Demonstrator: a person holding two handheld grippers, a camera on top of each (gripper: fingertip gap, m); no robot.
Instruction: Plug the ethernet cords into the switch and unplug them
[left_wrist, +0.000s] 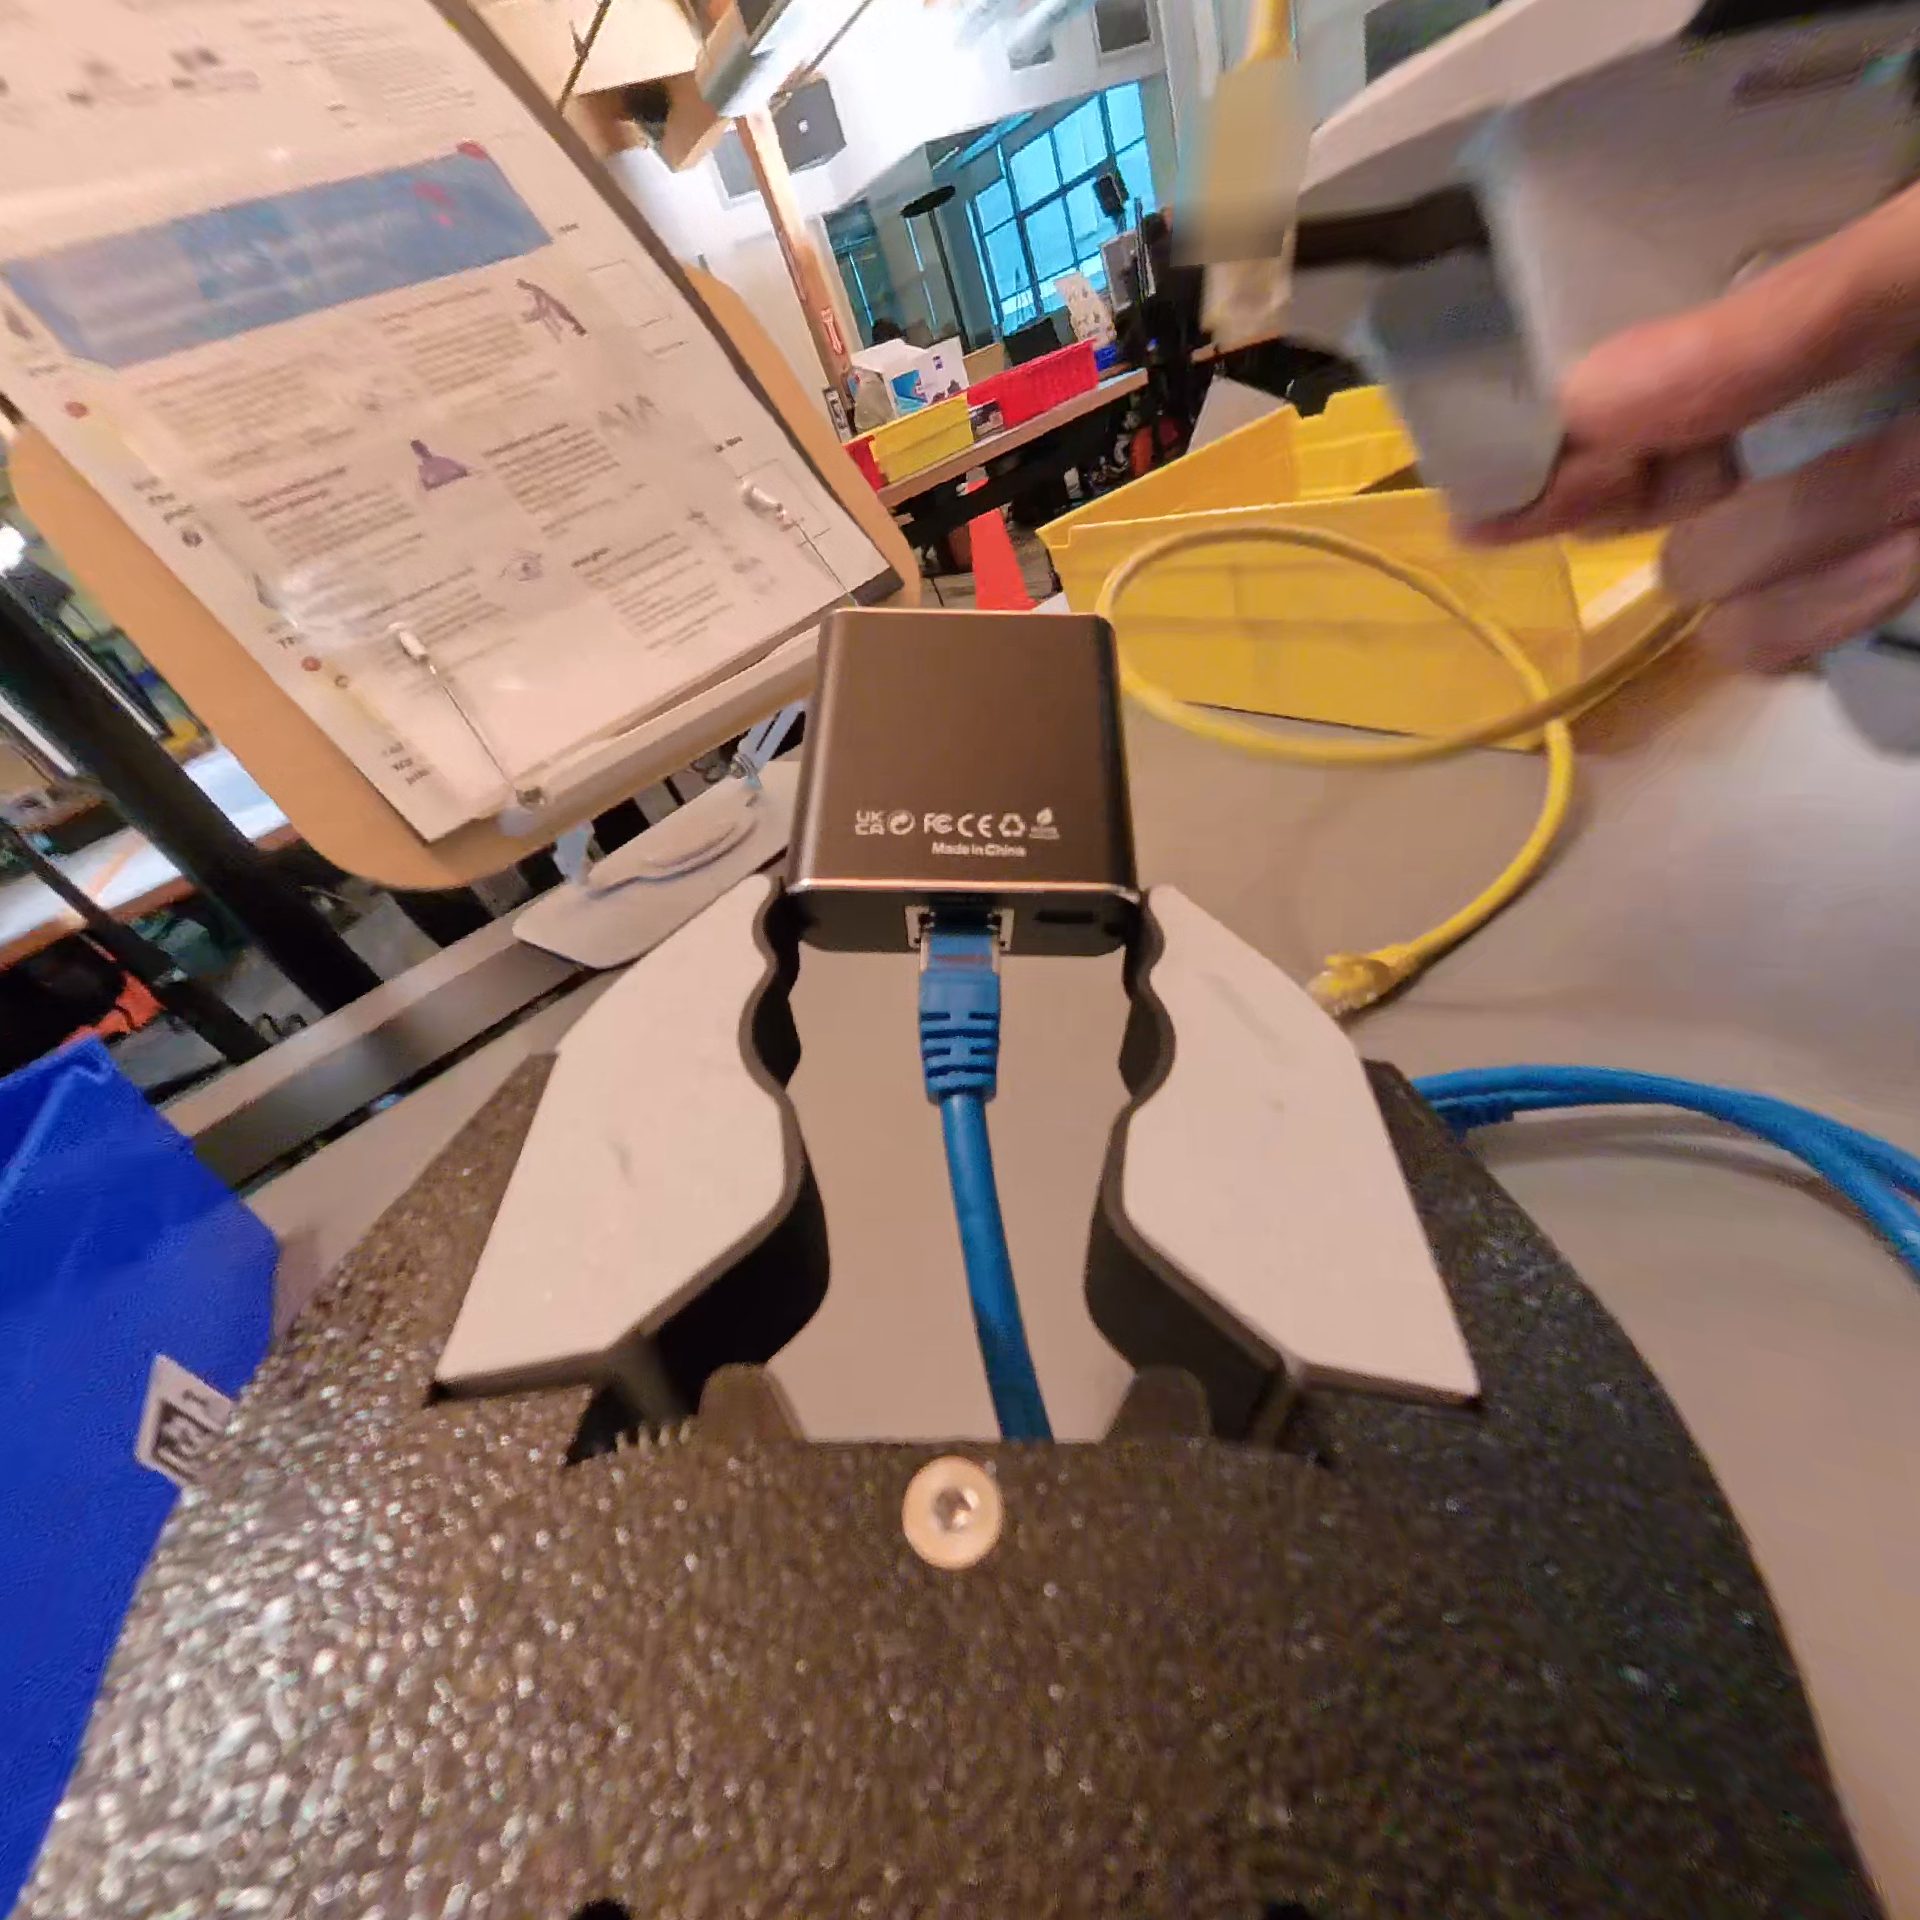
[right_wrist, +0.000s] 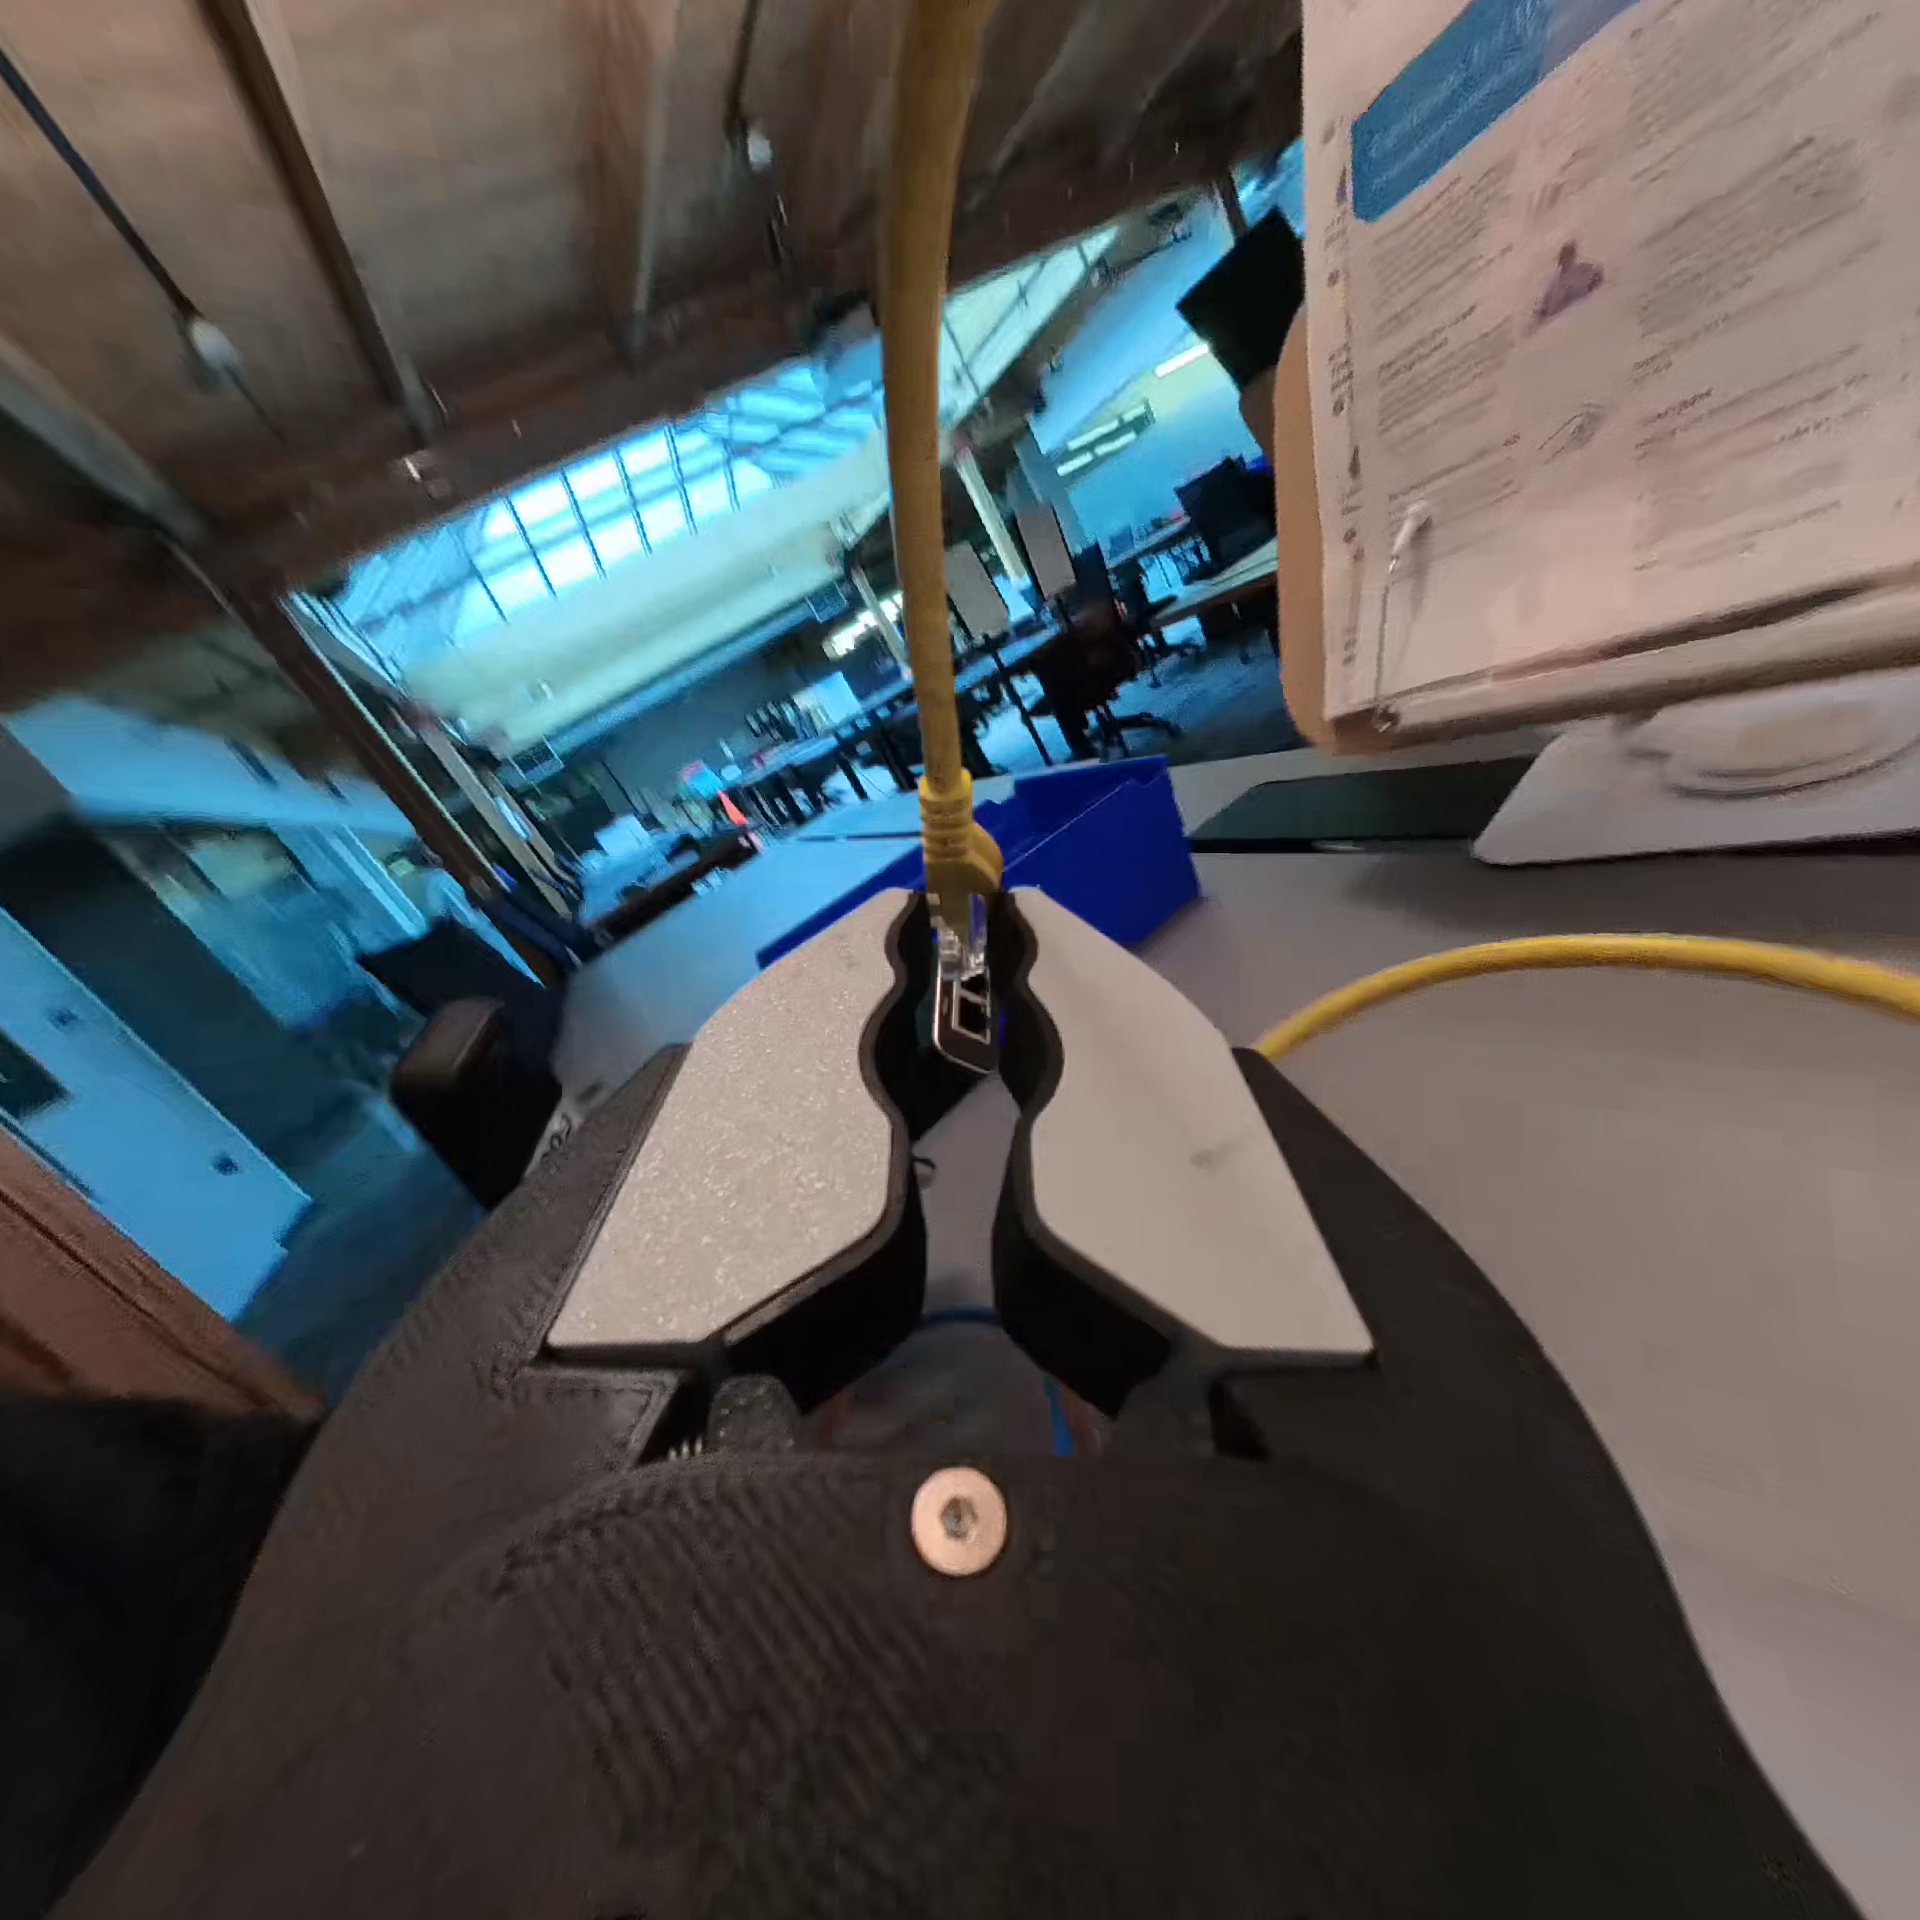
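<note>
Switch: a small dark metal box (left_wrist: 961, 769) with rounded edges and pale marks printed on its upper face; it sits tilted between the tips of the left gripper (left_wrist: 961, 930), which clamp it by its two sides, raised over the grey table (left_wrist: 1683, 997).
Switch ports: the face turned to the left wrist camera shows one socket filled and a smaller dark slot just beside it.
Blue ethernet cord: its blue ribbed plug (left_wrist: 958, 997) is seated in that socket; the cable runs straight back between the left fingers (left_wrist: 644, 1132) and under the gripper body, and more blue cable loops on the table at the right edge.
Left gripper: jaws held partway apart – closed onto the switch only at the tips.
Yellow ethernet cord: one yellow booted plug (left_wrist: 1351, 977) lies free on the table right of the switch, its cable curling in a loop toward the yellow bins (left_wrist: 1309, 582).
Other yellow end: in the right wrist view the clear connector (right_wrist: 961, 987) is pinched at the tips of the right gripper (right_wrist: 961, 971), with the yellow boot and cable rising straight up from it – jaws nearly together.
Right gripper, seen from the left: blurred, upper right, well above the switch, held in a hand (left_wrist: 1704, 416).
Surroundings: a blue bin (right_wrist: 1081, 842) and a printed sheet on a stand (left_wrist: 416, 436) at the table's far side.
</note>
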